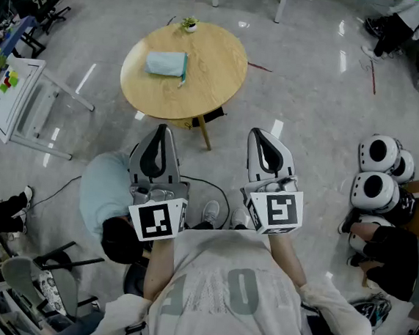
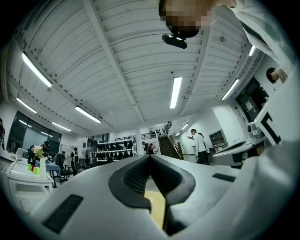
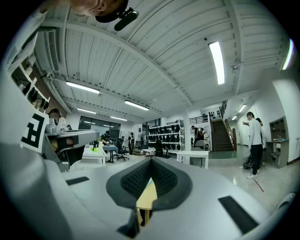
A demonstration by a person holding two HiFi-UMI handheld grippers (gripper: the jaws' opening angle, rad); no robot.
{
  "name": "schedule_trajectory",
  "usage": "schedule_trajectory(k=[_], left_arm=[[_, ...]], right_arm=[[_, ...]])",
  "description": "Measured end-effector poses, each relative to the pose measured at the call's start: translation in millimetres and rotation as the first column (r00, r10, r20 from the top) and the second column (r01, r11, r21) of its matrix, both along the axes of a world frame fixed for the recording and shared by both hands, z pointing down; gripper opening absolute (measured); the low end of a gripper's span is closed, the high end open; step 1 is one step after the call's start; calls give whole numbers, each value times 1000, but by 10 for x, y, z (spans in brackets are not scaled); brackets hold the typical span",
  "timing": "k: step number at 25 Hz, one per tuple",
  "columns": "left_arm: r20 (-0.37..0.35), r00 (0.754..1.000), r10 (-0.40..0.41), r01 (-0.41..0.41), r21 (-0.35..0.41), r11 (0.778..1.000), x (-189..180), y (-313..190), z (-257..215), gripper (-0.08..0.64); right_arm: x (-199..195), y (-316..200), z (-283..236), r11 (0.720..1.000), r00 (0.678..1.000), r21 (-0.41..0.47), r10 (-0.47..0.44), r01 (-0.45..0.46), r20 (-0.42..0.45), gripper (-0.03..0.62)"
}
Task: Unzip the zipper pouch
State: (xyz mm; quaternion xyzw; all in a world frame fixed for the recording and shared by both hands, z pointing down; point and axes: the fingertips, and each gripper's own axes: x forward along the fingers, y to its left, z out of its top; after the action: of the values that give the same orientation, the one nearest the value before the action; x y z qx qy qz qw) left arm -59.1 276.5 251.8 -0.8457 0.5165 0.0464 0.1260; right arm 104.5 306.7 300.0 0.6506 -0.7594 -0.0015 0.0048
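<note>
A light blue zipper pouch (image 1: 166,63) lies flat on the left half of a round wooden table (image 1: 211,75), far ahead of both grippers. My left gripper (image 1: 161,129) and right gripper (image 1: 261,133) are held side by side close to my chest, well short of the table. Both are shut with nothing between their jaws. In the left gripper view the left gripper (image 2: 150,156) has its tips together, pointing slightly up at the room. The right gripper (image 3: 150,160) likewise has its tips together in the right gripper view. Neither gripper view shows the pouch.
A small potted plant (image 1: 188,25) stands at the table's far edge. A person in a pale shirt (image 1: 107,194) crouches on the floor below my left gripper. White round helmets (image 1: 377,172) sit at the right, a tilted whiteboard (image 1: 13,96) at the left.
</note>
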Motion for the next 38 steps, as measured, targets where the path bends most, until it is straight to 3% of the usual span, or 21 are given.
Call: schedule_trajectory(k=[9, 16, 27, 38], left_arm=[[3, 1000, -22, 22, -11, 1000, 0, -47, 34, 26], [3, 998, -66, 66, -23, 998, 146, 26, 89, 26], [-9, 986, -169, 168, -26, 985, 292, 295, 200, 26], [-32, 988, -154, 156, 45, 987, 304, -544, 146, 26]], right_arm=[[-3, -37, 51, 999, 999, -16, -32, 33, 15, 29], [275, 42, 48, 999, 995, 3, -51, 51, 80, 29], [459, 172, 302, 985, 982, -39, -162, 167, 96, 29], [553, -443, 250, 988, 986, 24, -154, 152, 66, 29]])
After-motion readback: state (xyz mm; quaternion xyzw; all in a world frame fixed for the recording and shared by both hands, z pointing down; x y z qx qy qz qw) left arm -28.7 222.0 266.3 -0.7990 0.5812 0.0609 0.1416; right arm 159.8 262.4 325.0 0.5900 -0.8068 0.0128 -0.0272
